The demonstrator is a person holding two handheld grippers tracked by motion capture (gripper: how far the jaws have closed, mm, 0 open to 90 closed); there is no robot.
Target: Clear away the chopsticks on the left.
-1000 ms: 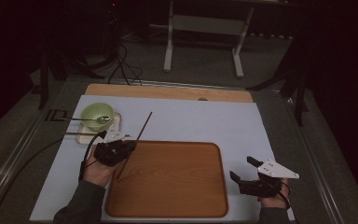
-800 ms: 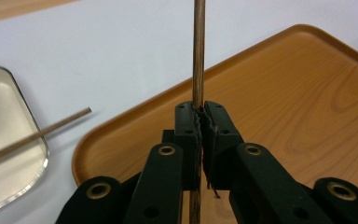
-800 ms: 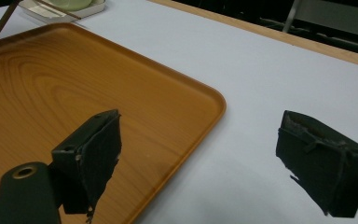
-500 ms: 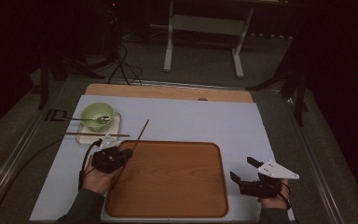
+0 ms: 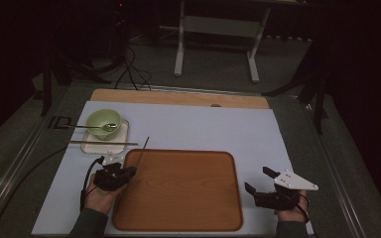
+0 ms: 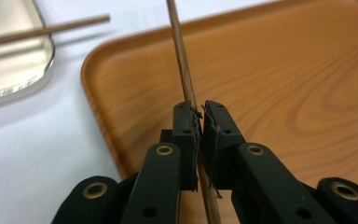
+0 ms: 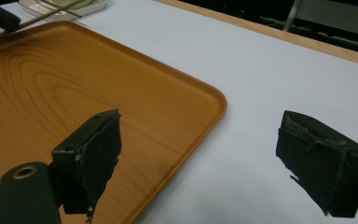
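My left gripper (image 5: pixel 129 171) is shut on a thin wooden chopstick (image 5: pixel 140 152) at the left rim of the wooden tray (image 5: pixel 188 198). In the left gripper view the stick (image 6: pixel 179 42) runs up from between the pressed jaws of that gripper (image 6: pixel 199 109) and slants over the tray's corner (image 6: pixel 284 70). A second chopstick (image 5: pixel 104 143) lies across a small clear plate (image 5: pixel 121 136) that carries a green bowl (image 5: pixel 103 121) with a spoon (image 5: pixel 110 127). Right of the tray my right gripper (image 5: pixel 257 179) stands open and holds nothing; its jaws (image 7: pixel 200 140) are wide apart over the white mat.
A white mat (image 5: pixel 258 134) covers the table, with a wooden strip (image 5: pixel 178 97) along its far edge. A cable (image 5: pixel 87 173) trails from the left gripper. Beyond the table stand a metal frame (image 5: pixel 216 29) and dark floor.
My left hand has come down and nearer with the chopstick, so its far tip sits lower, close to the tray's far left corner. The right gripper has stayed still.
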